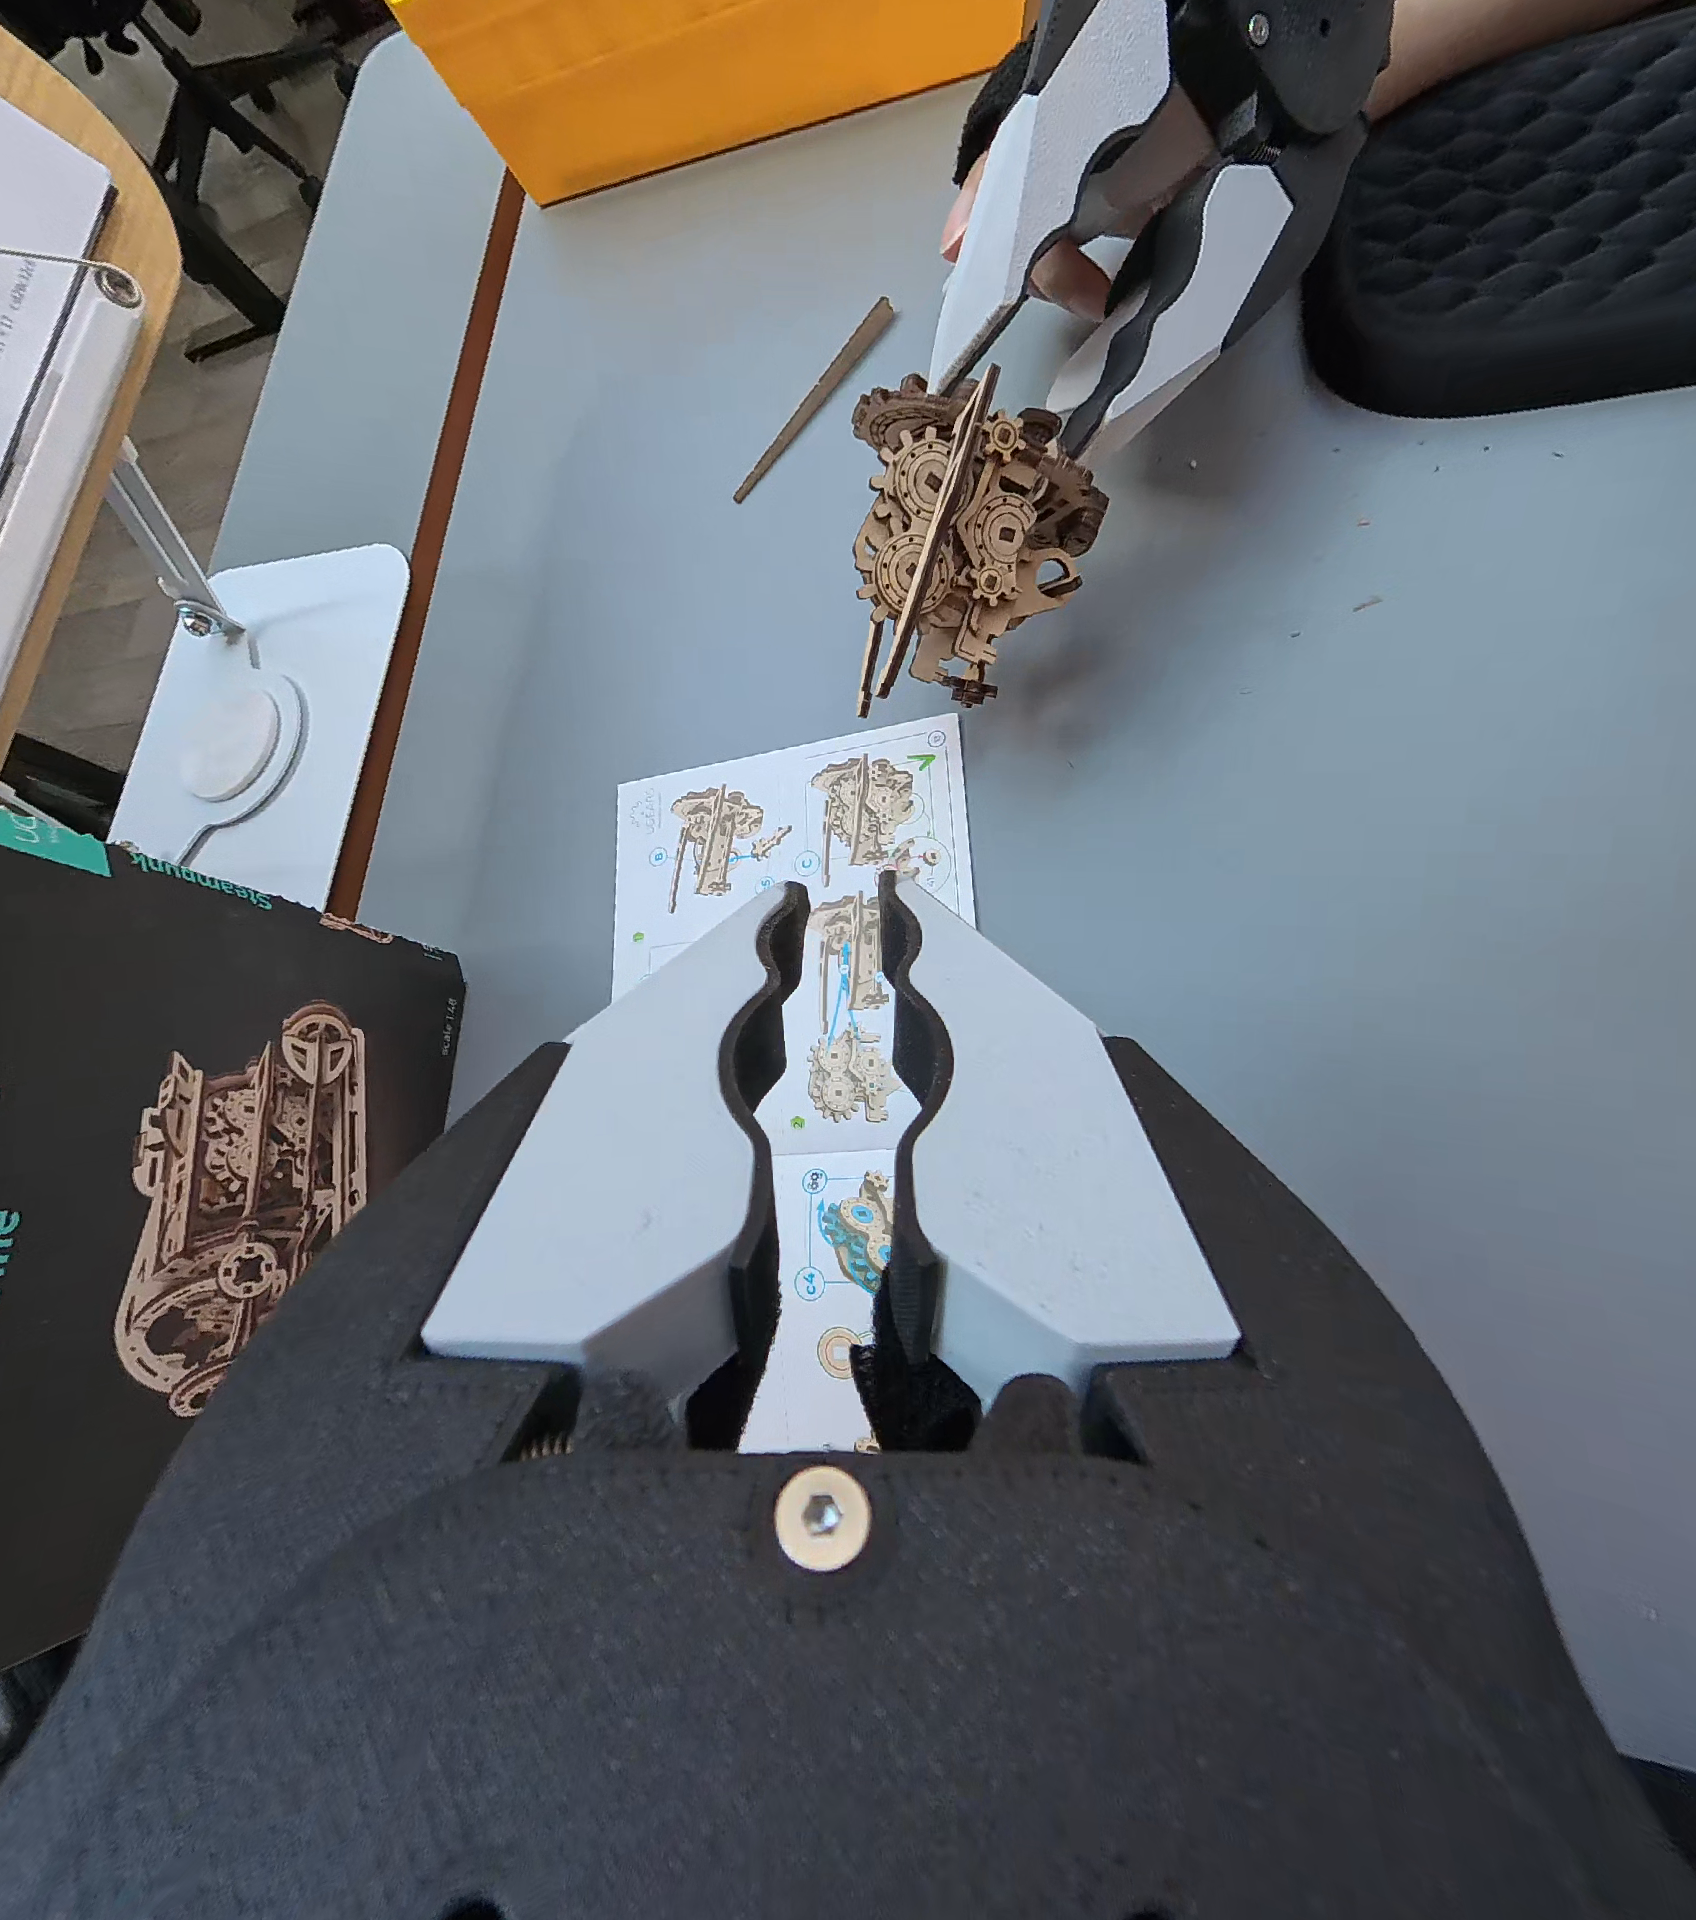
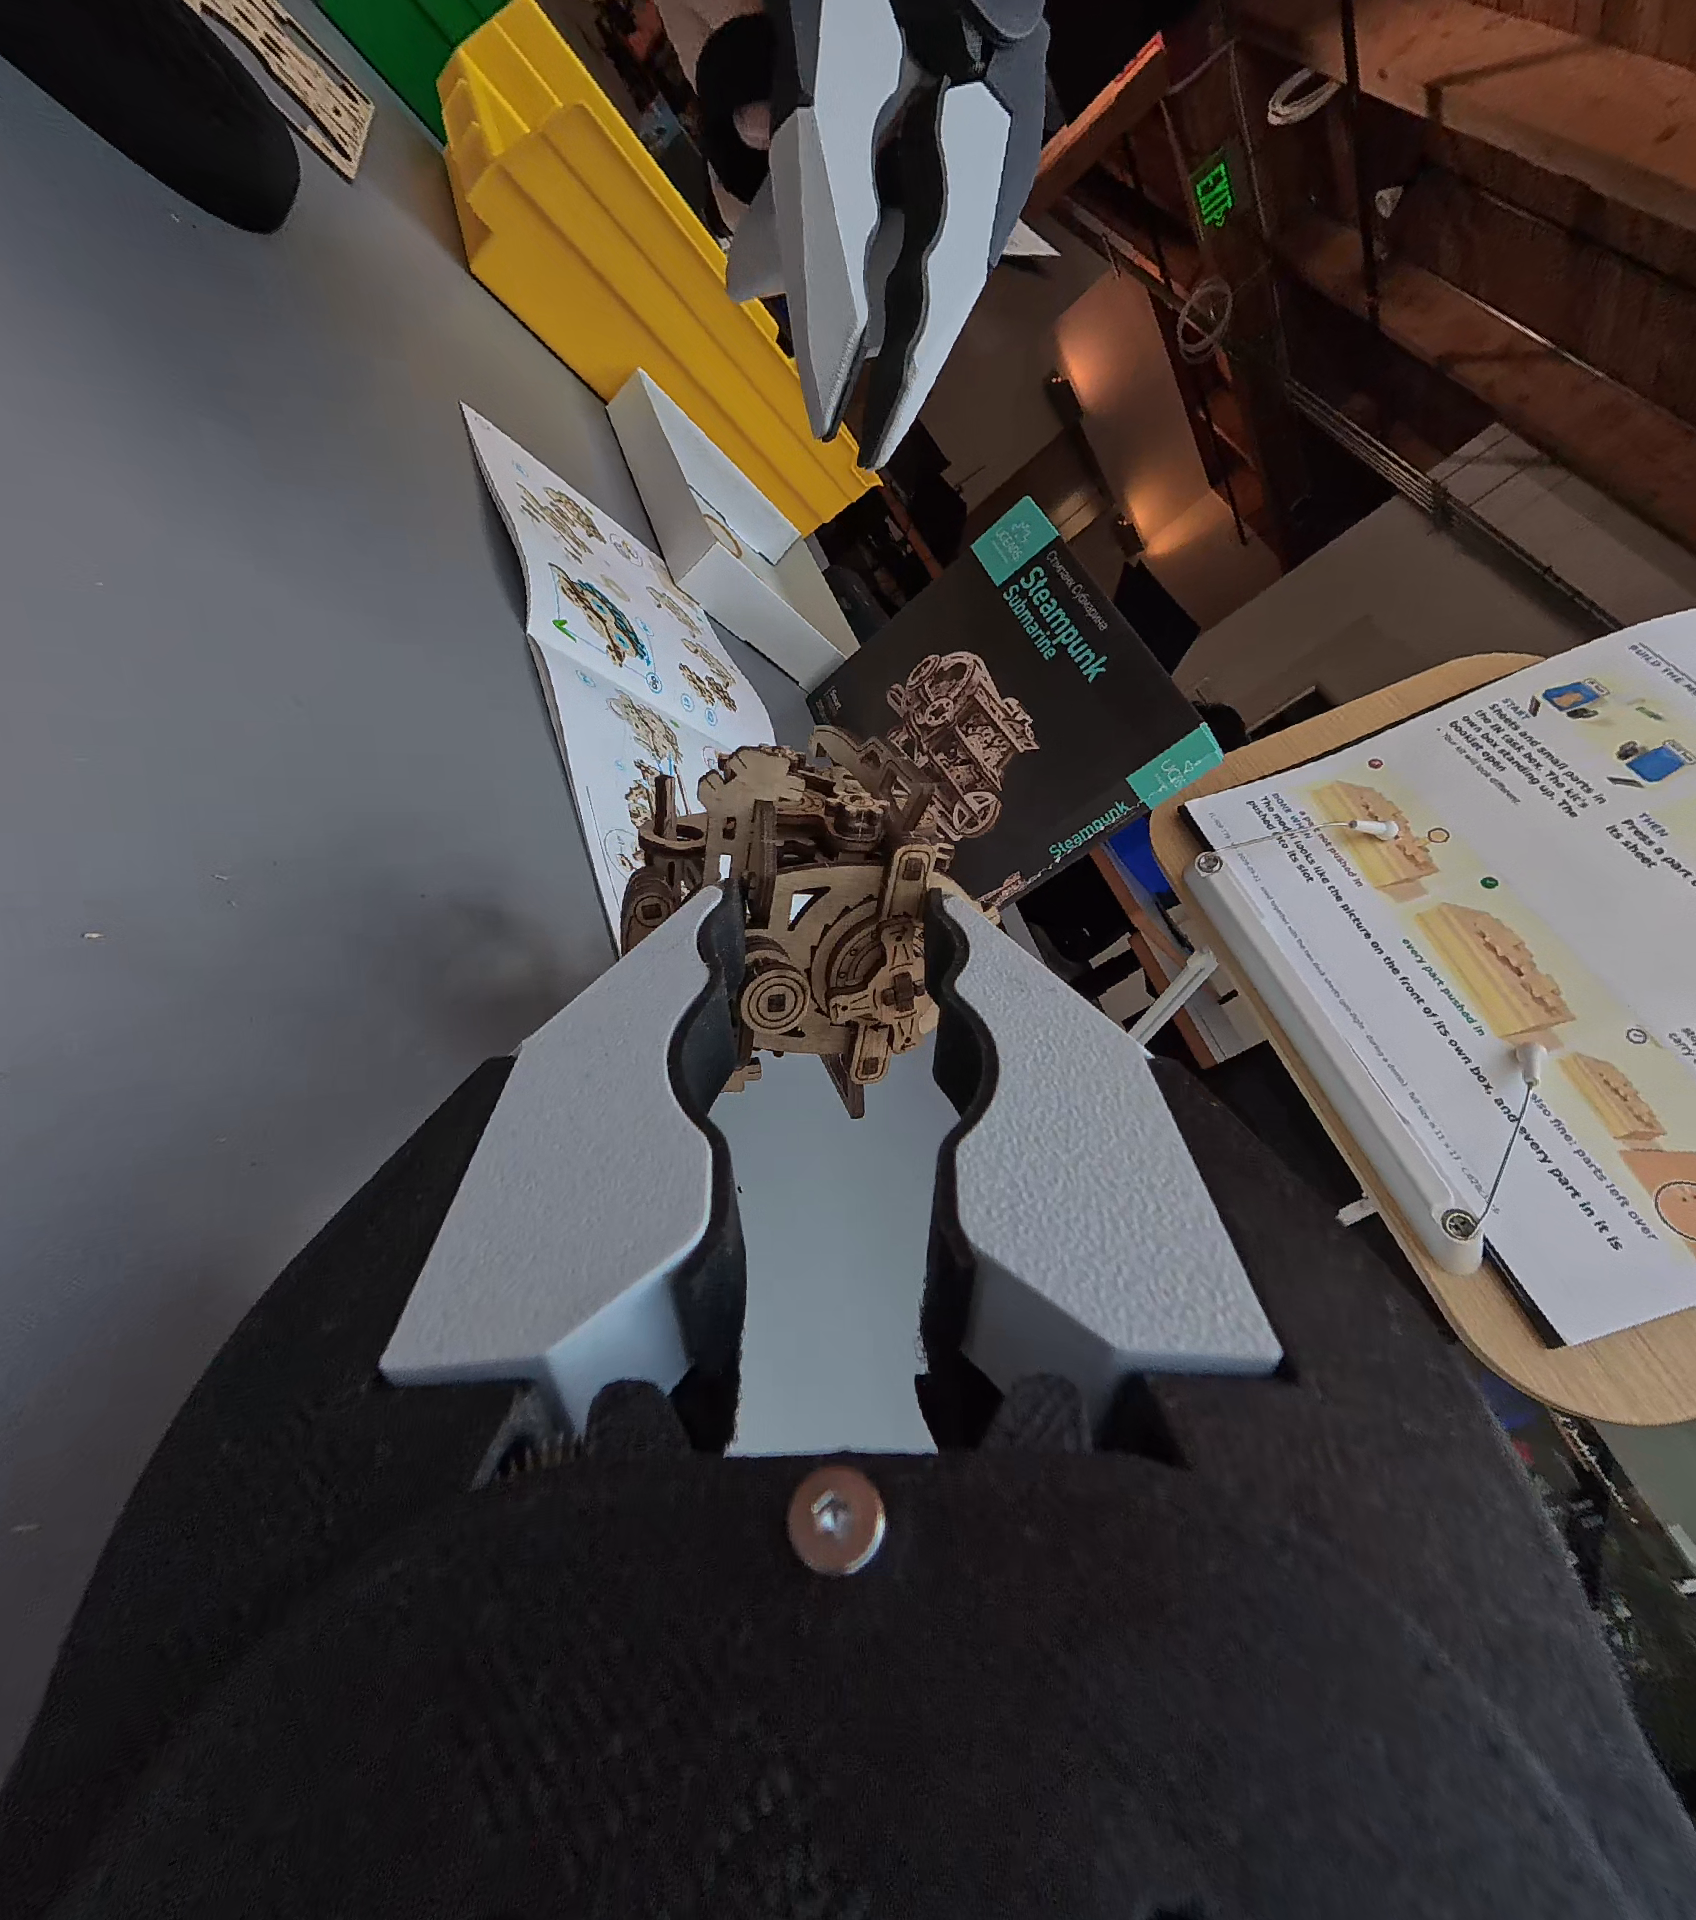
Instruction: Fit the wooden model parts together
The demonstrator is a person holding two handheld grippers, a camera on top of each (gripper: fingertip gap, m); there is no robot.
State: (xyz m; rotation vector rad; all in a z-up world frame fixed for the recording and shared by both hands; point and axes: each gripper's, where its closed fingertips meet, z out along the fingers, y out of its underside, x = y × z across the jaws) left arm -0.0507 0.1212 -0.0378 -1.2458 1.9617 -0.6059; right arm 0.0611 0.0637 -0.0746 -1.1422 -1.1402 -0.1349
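Note:
My right gripper (image 2: 833,914) is shut on the wooden gear model (image 2: 802,997), a brown assembly of gears and plates. It holds the model tilted, a little above the grey table (image 2: 148,623). In the left wrist view the right gripper (image 1: 1015,416) grips the model (image 1: 969,540) from the far side. My left gripper (image 1: 846,894) is empty, its fingers a narrow gap apart, hovering over the instruction sheet (image 1: 782,831). It also shows at the top of the right wrist view (image 2: 854,442). A thin wooden stick (image 1: 813,400) lies on the table left of the model.
The black kit box (image 1: 148,1143) stands at the left table edge. A clipboard stand with printed pages (image 2: 1550,935) is beyond it. Yellow bins (image 2: 615,260) and a white box (image 2: 719,499) sit past the sheet. A black quilted cushion (image 1: 1571,208) lies far right. About 15 cm separates my left fingertips from my right. To the thin wooden stick (image 1: 813,400): right tips about 20 cm, left tips about 30 cm.

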